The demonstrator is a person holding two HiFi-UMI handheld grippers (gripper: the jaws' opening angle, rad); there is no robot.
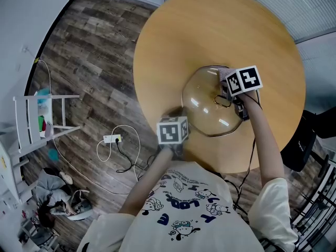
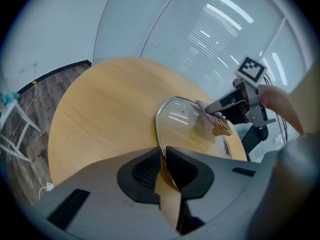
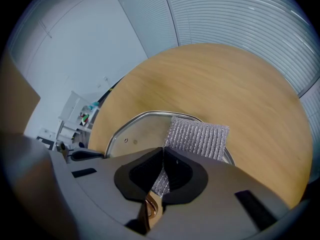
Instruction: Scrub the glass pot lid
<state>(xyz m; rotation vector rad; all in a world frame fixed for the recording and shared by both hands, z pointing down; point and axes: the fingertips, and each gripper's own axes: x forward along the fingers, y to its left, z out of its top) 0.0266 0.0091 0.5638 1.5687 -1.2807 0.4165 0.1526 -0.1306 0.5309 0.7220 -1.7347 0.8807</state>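
One glass lid [image 1: 206,108] on table [image 1: 173,35], left tool [image 2: 163,156] clamped on its rim, right tool [image 3: 162,160] pinching silver scrub pad [image 3: 197,136]

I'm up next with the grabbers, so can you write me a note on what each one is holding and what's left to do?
Left gripper: shut on the near rim of the glass lid, steadying it.
Right gripper: shut on the silver scrub cloth, which lies on the lid close to its knob.
The lid rests knob-up on the round wooden table.
Done: lid pinned, cloth on the glass. How much is scrubbed cannot be told.
Left: probably rub the cloth over the whole lid.
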